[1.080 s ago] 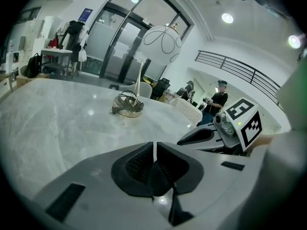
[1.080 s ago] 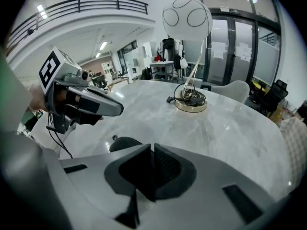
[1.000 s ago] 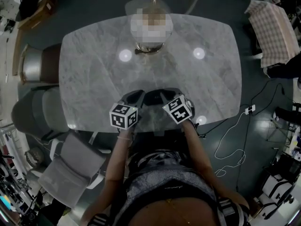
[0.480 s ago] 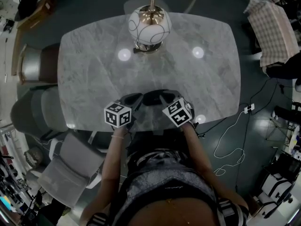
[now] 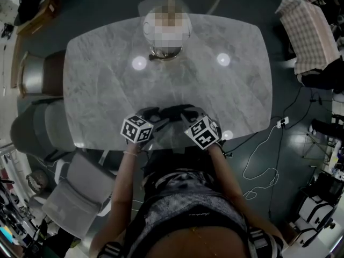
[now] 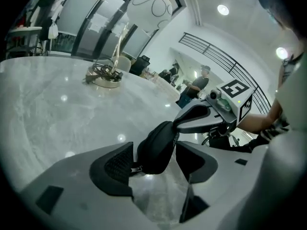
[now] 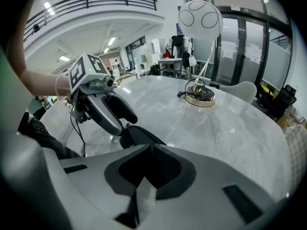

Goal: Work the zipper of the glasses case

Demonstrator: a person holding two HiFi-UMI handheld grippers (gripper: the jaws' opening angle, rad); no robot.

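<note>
The black glasses case (image 6: 156, 147) hangs tilted just above the marble table (image 5: 107, 90), near its front edge. My left gripper (image 6: 156, 158) is open around the case's near end. Its jaws have just been opening, and the case stands between the pads without being pressed. The small metal zipper pull (image 6: 136, 168) sits beside the left pad. My right gripper (image 6: 192, 121) is shut on the case's far end and holds it up. In the right gripper view the closed right gripper (image 7: 151, 150) hides most of the case (image 7: 139, 135). From above, the case (image 5: 172, 112) lies between both grippers.
A globe lamp on a brass base (image 6: 103, 78) stands at the table's far middle. Grey chairs (image 5: 37, 128) stand at the left side. A cable and power strip (image 5: 282, 123) lie on the floor to the right.
The left gripper has shifted slightly left and tipped downward. Its fingers, earlier together at the case's left end, now stand apart. The right gripper has kept its hold.
</note>
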